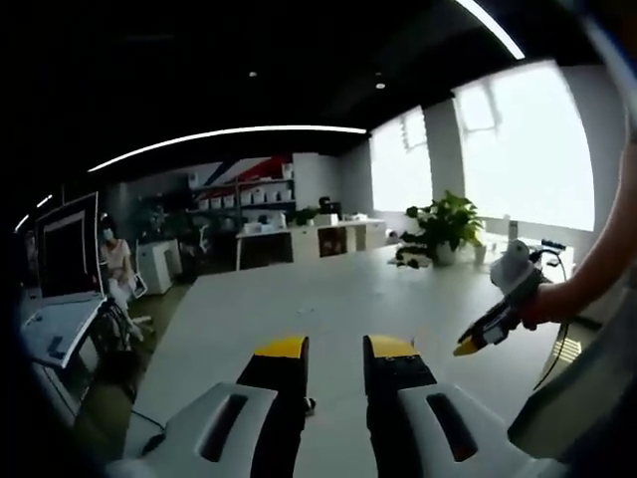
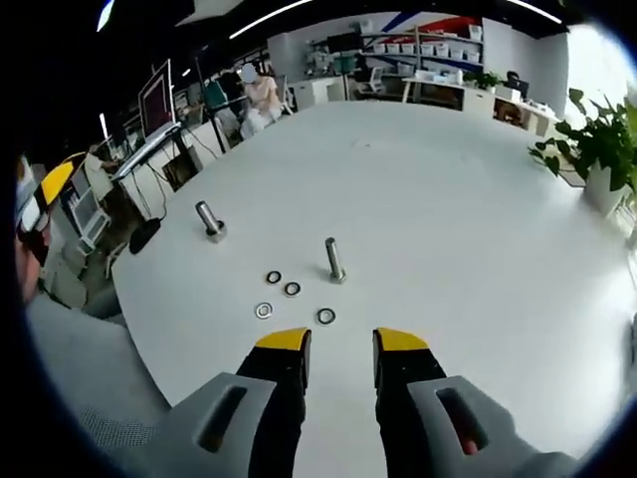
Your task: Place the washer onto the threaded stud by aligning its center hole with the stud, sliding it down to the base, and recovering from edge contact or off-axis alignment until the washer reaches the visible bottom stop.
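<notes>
The right tool (image 2: 341, 344) hangs over the white worktop (image 2: 448, 219) with its yellow-tipped jaws spread and nothing between them. Just past the tips, at about 12 o'clock, lie four washers: one (image 2: 325, 316) nearest the jaws, one (image 2: 264, 311) at 10 o'clock from it, and two more (image 2: 292, 289) (image 2: 273, 277) a little farther off. The near stud (image 2: 334, 260) stands upright just beyond them, bare of any washer. A second stud (image 2: 209, 220) stands well apart at 10 o'clock, near the worktop's edge. A plant (image 2: 597, 149) sits at 2 o'clock.

In the left gripper view, the left tool (image 1: 336, 347) also has its jaws spread and empty, above bare worktop. The right tool shows at 3 o'clock there, held in a hand (image 1: 542, 304). A person (image 1: 116, 264) sits far off at 9 o'clock.
</notes>
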`<state>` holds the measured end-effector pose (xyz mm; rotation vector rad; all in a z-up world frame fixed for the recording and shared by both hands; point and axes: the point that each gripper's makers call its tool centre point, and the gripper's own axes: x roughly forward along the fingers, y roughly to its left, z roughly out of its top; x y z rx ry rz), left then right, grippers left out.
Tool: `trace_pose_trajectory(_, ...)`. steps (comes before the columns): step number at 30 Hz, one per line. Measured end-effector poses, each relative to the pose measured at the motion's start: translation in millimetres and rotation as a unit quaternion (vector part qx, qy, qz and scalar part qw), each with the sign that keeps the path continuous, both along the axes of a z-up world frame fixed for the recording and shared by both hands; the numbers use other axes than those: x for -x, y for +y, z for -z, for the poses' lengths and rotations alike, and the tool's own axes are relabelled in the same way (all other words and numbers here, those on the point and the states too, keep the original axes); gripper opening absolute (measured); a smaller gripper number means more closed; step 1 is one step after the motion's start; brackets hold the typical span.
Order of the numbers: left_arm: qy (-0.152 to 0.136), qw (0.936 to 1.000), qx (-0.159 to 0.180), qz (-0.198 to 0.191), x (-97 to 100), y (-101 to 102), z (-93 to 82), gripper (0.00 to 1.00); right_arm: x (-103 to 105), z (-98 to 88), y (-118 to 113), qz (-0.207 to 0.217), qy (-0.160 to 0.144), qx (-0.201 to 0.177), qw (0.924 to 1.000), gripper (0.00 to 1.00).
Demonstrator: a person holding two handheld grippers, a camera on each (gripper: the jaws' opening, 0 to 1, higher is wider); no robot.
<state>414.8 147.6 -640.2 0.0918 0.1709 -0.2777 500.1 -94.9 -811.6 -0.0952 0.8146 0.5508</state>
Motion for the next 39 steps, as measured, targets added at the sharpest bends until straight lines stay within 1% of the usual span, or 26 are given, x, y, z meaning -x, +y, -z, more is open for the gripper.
trace_pose_trajectory(3, 0.002, 1.0000, -0.002, -0.001, 0.5, 0.5, 0.5, 0.20, -1.3, 3.8, 0.1, -0.010, 0.002, 0.003, 0.9999, 0.27)
trace_pose_trajectory(6, -0.001, 1.0000, -0.004, -0.002, 0.2, 1.8, 0.1, 0.20, -3.7, 4.8, -0.7, -0.006, 0.002, -0.001, 1.0000, 0.27)
trace_pose_trajectory(8, 0.002, 1.0000, -0.003, 0.003, 0.6, 0.7, 2.1, 0.20, -4.5, 6.5, 0.7, -0.006, 0.003, -0.003, 1.0000, 0.27)
trace_pose_trajectory(10, 0.004, 1.0000, 0.006, 0.001, 0.7, 1.7, 1.7, 0.20, -5.2, 9.1, 3.8, -0.010, 0.004, -0.004, 0.9999, 0.27)
trace_pose_trajectory(13, -0.001, 1.0000, 0.007, -0.004, 0.5, 3.8, -0.4, 0.20, -5.4, 11.9, 4.8, -0.010, 0.006, 0.000, 0.9999, 0.27)
trace_pose_trajectory(16, 0.004, 0.9999, 0.013, -0.004, 1.3, 3.1, 1.4, 0.20, -5.2, 16.0, 7.1, -0.007, 0.010, -0.001, 0.9999, 0.27)
trace_pose_trajectory(18, 0.001, 1.0000, -0.003, 0.007, 1.0, -2.2, 1.7, 0.20, -3.6, 21.8, 9.6, -0.014, 0.015, 0.008, 0.9998, 0.27)
trace_pose_trajectory(20, 0.000, 0.9999, -0.006, 0.014, 1.0, -6.6, 1.3, 0.20, -3.9, 25.8, 10.1, -0.014, 0.018, 0.010, 0.9997, 0.25)
trace_pose_trajectory(22, -0.004, 0.9998, -0.014, 0.014, 1.1, -7.6, 1.6, 0.21, -4.2, 28.6, 10.7, -0.012, 0.020, 0.013, 0.9997, 0.25)
trace_pose_trajectory(24, -0.001, 0.9998, -0.008, 0.016, 1.6, -8.3, 2.1, 0.20, -4.5, 30.5, 12.8, -0.012, 0.024, 0.014, 0.9995, 0.25)
trace_pose_trajectory(26, -0.001, 0.9998, -0.013, 0.015, 1.6, -7.7, 2.7, 0.20, -5.5, 31.0, 14.2, -0.013, 0.024, 0.015, 0.9995, 0.25)
trace_pose_trajectory(28, 0.001, 0.9999, -0.008, 0.014, 1.6, -7.0, 2.9, 0.20, -7.7, 32.2, 14.2, -0.012, 0.026, 0.016, 0.9995, 0.25)
trace_pose_trajectory(31, 0.001, 0.9998, -0.014, 0.015, 2.4, -7.7, 3.6, 0.20, -12.3, 35.9, 12.5, -0.004, 0.033, 0.014, 0.9994, 0.25)
trace_pose_trajectory(32, 0.001, 0.9995, -0.026, 0.018, 2.9, -9.0, 4.6, 0.20, -14.3, 37.1, 12.3, -0.003, 0.033, 0.014, 0.9994, 0.25)
trace_pose_trajectory(33, 0.000, 0.9994, -0.030, 0.019, 2.9, -9.5, 4.6, 0.20, -15.7, 36.3, 12.1, -0.001, 0.029, 0.015, 0.9995, 0.25)
trace_pose_trajectory(35, 0.000, 0.9995, -0.024, 0.018, 2.6, -9.7, 4.1, 0.20, -19.7, 37.2, 12.9, -0.002, 0.027, 0.016, 0.9995, 0.24)
trace_pose_trajectory(39, 0.002, 0.9996, -0.027, 0.013, 2.1, -7.7, 5.1, 0.20, -20.9, 43.8, 17.0, -0.013, 0.036, 0.017, 0.9991, 0.21)
